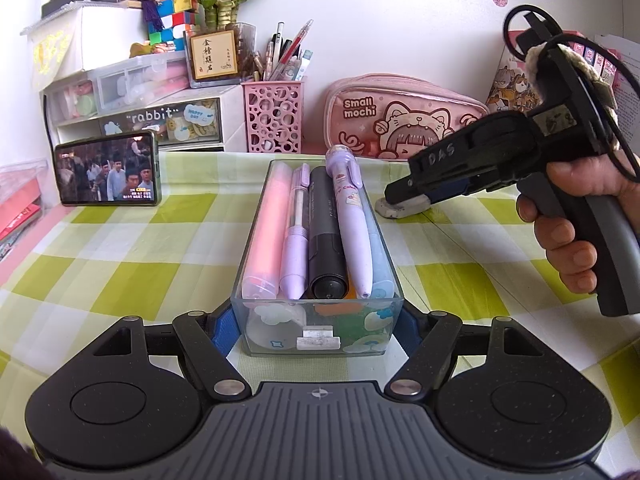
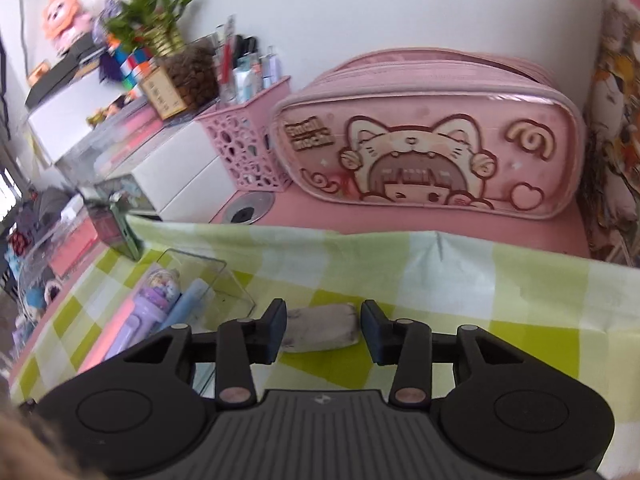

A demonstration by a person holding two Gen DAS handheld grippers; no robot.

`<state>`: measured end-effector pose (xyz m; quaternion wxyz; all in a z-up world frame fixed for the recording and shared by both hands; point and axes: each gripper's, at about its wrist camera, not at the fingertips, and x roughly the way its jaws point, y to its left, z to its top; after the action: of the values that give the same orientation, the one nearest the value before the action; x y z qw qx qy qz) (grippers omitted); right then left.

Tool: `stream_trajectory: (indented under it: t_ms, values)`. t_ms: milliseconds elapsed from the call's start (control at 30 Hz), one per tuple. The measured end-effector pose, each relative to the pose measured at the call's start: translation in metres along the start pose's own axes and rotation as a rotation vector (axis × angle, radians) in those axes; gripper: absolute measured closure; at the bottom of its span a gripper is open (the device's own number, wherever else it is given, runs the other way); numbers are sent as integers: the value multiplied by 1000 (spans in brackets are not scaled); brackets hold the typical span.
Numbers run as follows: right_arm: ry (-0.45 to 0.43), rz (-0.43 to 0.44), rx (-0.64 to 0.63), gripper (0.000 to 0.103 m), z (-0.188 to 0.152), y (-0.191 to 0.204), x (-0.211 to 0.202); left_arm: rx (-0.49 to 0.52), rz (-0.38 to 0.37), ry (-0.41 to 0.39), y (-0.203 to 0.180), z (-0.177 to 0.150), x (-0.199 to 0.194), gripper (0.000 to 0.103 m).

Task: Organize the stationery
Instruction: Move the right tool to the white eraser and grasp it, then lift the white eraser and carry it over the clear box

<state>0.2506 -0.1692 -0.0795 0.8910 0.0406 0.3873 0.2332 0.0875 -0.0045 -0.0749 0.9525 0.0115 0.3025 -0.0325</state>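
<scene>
One clear tray [image 1: 256,240] in the middle of the table holds five pens [image 1: 352,220] lying side by side. One worn eraser [image 2: 320,328] lies on the cloth beside it. Along the table's back edge stand one pink pencil case [image 1: 400,116], one pink pen cup [image 1: 274,120] and one phone [image 1: 108,168]. Two tongs [image 1: 316,328] are visible.

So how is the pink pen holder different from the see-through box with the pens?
The pink pen holder is tall with round holes, and its pens stand upright; the clear box is low with smooth see-through walls, and its pens lie flat. The holder stands at the back by the wall; the box sits on the checked cloth between the left gripper's fingers. Both hold pens.
</scene>
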Motion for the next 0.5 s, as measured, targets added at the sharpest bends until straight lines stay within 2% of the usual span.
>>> stream_trajectory:
  t_ms: [100,167,267,367,500]
  values:
    - [-14,-43,-45,43,-4,11,-4,0,-1,0,0,0,0,30]
    - [-26,-63,-49,54,-7,12,-9,-2,-2,0,1,1,0,30]
    - [-52,-87,-68,63,-12,16,-20,-2,-2,0,1,1,1,30]
    - [-75,-105,-106,66,-18,24,-31,-2,-2,0,1,1,1,30]
    - [-102,-133,-227,66,-30,45,-40,-1,-2,0,1,1,1,30]
